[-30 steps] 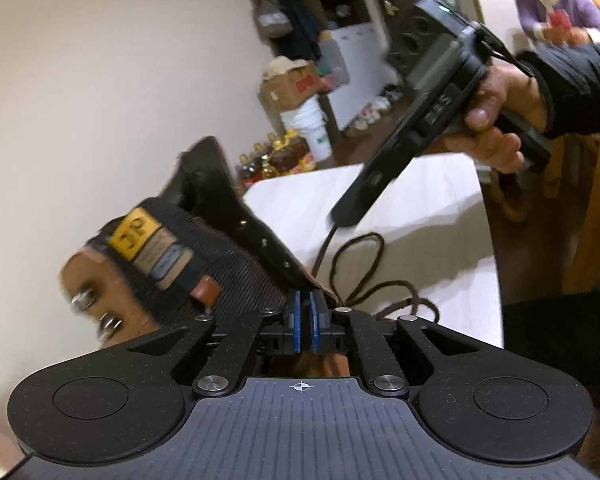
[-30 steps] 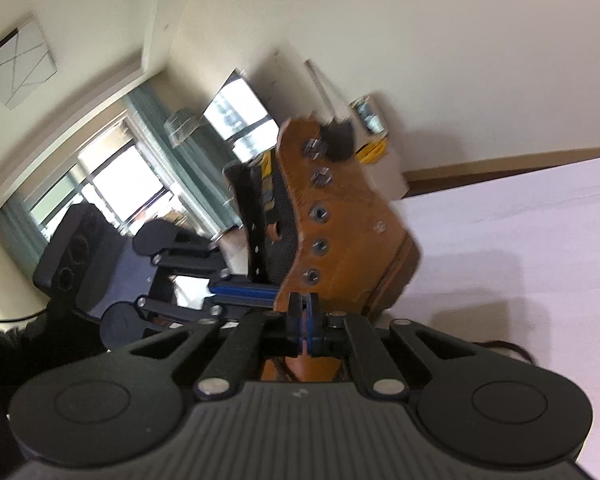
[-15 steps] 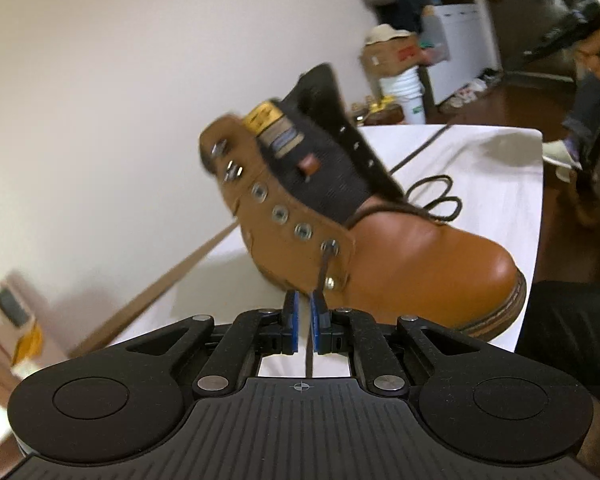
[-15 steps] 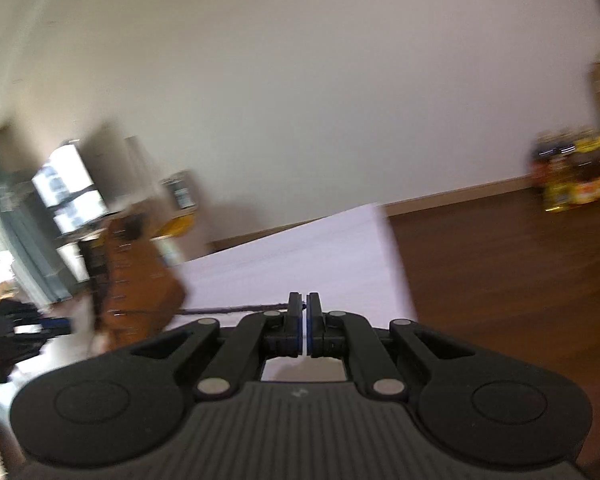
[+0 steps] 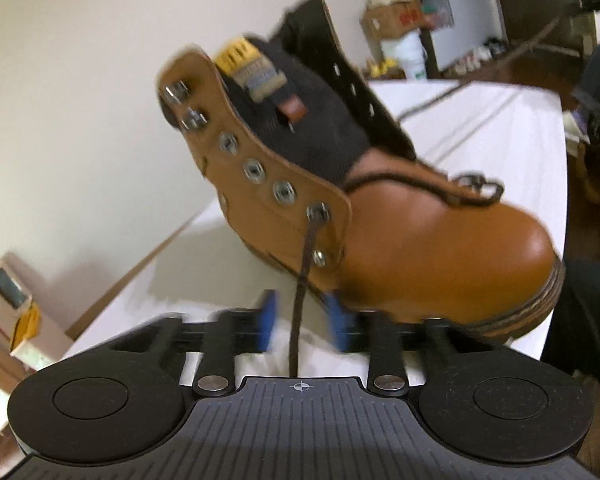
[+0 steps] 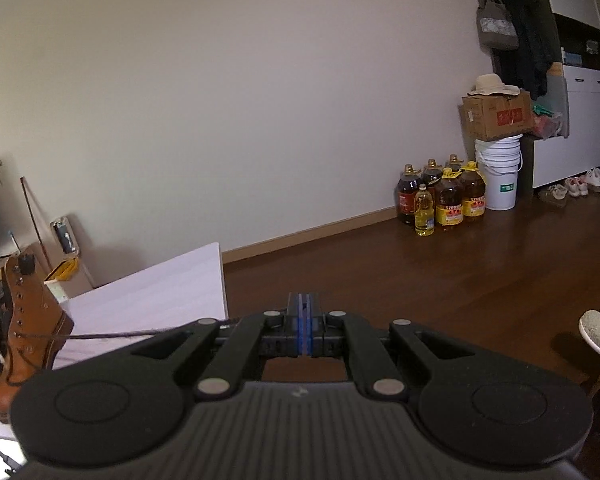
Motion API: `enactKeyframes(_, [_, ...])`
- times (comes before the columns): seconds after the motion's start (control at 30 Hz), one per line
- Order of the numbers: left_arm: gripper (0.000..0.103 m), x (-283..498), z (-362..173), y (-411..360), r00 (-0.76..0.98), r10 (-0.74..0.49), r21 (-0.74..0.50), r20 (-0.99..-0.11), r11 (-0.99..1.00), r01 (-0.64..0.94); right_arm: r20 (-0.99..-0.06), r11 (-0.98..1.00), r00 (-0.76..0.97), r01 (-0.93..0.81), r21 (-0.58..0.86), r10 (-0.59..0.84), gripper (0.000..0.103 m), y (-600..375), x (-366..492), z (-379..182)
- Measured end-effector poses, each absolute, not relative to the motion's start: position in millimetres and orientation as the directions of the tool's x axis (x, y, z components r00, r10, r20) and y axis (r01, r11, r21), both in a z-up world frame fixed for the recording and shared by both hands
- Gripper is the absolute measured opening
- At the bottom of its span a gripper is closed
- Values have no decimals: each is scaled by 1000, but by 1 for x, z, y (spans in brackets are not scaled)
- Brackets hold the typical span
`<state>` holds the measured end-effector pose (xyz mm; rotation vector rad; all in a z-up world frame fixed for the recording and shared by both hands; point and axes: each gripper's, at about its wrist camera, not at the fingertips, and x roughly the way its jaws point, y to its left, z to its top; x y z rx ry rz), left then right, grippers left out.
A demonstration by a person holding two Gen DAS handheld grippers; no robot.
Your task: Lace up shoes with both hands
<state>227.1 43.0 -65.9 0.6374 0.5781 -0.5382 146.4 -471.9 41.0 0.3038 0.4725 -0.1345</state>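
Left wrist view: the left claw (image 5: 302,320) sits just in front of the tan leather work boot (image 5: 420,248), low by its near side. Its blue pads are blurred and apart, and the jaws are closing. A strand of the brown bootlace (image 5: 300,300) hangs between them without touching either pad. That strand comes down from the lowest eyelet (image 5: 318,212) on the boot's near flap. The boot stands on the white worktop (image 5: 500,128) with its toe pointing right and its dark tongue open. More lace lies looped over the toe side. Beyond the boot, another stretch of lace runs taut and straight towards the upper right.

From the right wrist, the right claw (image 6: 304,320) is clenched tight, well away from the boot, past the worktop's edge and over the wooden floor. The lace stretches taut from the boot to this claw, so the claw grips its end, though the linkage hides the pinch. Far beyond the boot, against the wall, stand oil bottles (image 6: 448,200), then a white bucket (image 6: 500,172) with a cardboard box (image 6: 496,116) on top.
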Motion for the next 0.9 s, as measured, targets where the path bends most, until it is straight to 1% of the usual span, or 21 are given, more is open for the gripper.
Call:
enactKeyframes(0.13, [3,208,-56,58,739,-250,410,-625,701,583,-470,950,881,189,248,-52,2,-466,151,37])
enactKeyframes(0.27, [3,158,-46,93,774,-179,418,-607,757,503,-477,954,877,192,231,-61,2,-458,154,30])
enactKeyframes(0.33, [3,144,-47,102,776,-181,392,-604,780,488,-481,951,875,185,248,-45,2,-463,163,26])
enactKeyframes(0.47, [16,119,-51,117,777,-195,331,-599,822,462,-481,953,877,151,262,-7,2,-451,164,25])
enactKeyframes(0.5, [26,114,-52,119,776,-200,317,-598,831,458,-479,954,878,141,263,2,2,-446,164,25])
enactKeyframes(0.53, [31,111,-51,122,777,-200,308,-597,836,453,-476,955,879,127,268,17,2,-440,164,26])
enactKeyframes(0.57, [38,104,-50,129,780,-198,296,-594,848,441,-475,956,880,117,268,25,2,-435,163,27])
enactKeyframes(0.63, [39,93,-47,144,790,-179,281,-586,870,405,-470,959,882,94,269,45,2,-425,162,28])
enactKeyframes(0.7, [39,83,-45,167,809,-124,273,-575,903,333,-464,961,884,73,266,61,2,-417,161,30])
enactKeyframes(0.8, [44,69,-44,210,828,-3,278,-561,941,192,-464,967,881,30,253,94,2,-403,168,31])
enactKeyframes(0.87, [44,58,-46,243,827,67,275,-559,955,108,-470,970,875,3,245,116,2,-392,176,30])
enactKeyframes(0.9, [44,53,-48,255,823,84,269,-562,959,85,-473,971,872,-11,240,127,2,-386,180,30])
